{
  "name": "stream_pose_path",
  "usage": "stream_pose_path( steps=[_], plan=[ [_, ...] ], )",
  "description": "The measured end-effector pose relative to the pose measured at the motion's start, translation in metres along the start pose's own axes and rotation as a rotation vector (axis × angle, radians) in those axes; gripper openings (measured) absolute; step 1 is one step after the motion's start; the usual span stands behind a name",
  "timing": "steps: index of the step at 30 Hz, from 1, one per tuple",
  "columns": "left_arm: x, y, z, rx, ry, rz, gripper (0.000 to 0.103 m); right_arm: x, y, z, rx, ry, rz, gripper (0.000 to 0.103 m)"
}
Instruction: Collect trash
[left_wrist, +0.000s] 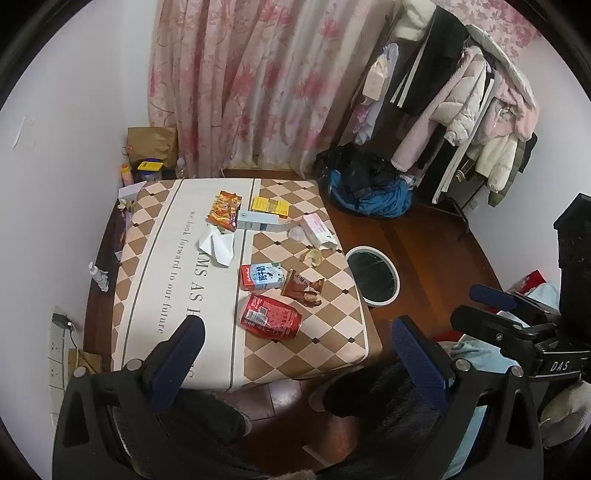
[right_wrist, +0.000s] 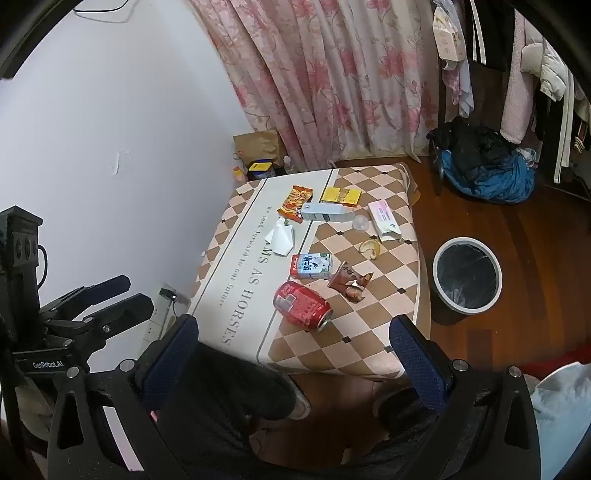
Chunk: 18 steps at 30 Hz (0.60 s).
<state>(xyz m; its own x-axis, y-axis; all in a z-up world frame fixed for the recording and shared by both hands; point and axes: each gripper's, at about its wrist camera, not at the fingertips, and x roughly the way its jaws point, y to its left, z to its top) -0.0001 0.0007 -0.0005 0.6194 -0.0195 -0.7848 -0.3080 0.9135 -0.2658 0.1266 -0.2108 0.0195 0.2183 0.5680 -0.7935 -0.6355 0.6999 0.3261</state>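
Trash lies on a low table with a checked cloth (left_wrist: 155, 258) (right_wrist: 369, 332). Nearest is a crushed red can (left_wrist: 270, 316) (right_wrist: 302, 305), then a brown snack wrapper (left_wrist: 303, 288) (right_wrist: 350, 282), a small milk carton (left_wrist: 262, 277) (right_wrist: 311, 266), crumpled white paper (left_wrist: 218, 243) (right_wrist: 281, 236), a fruit peel (left_wrist: 313, 256) (right_wrist: 370, 247), an orange snack bag (left_wrist: 224, 208) (right_wrist: 295, 201), boxes and a pink packet (left_wrist: 319, 230) (right_wrist: 384, 220). A round bin (left_wrist: 373, 275) (right_wrist: 467, 277) stands right of the table. My left gripper (left_wrist: 295, 350) and right gripper (right_wrist: 295, 350) are open and empty, above the near table edge.
The person's feet (right_wrist: 295, 402) stand below the grippers. A blue and black clothes heap (left_wrist: 369, 184) (right_wrist: 484, 166) lies on the wood floor behind the bin. A clothes rack (left_wrist: 461, 110) is at the right. A paper bag and bottles (left_wrist: 147, 155) sit by the curtain.
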Motion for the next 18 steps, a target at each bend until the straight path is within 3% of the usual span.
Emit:
stream_pose_path(
  steps=[18],
  plan=[
    [-0.012, 0.000, 0.001, -0.014, -0.022, -0.012, 0.103, -0.001, 0.011, 0.002, -0.015, -0.004, 0.006, 0.103]
  ],
)
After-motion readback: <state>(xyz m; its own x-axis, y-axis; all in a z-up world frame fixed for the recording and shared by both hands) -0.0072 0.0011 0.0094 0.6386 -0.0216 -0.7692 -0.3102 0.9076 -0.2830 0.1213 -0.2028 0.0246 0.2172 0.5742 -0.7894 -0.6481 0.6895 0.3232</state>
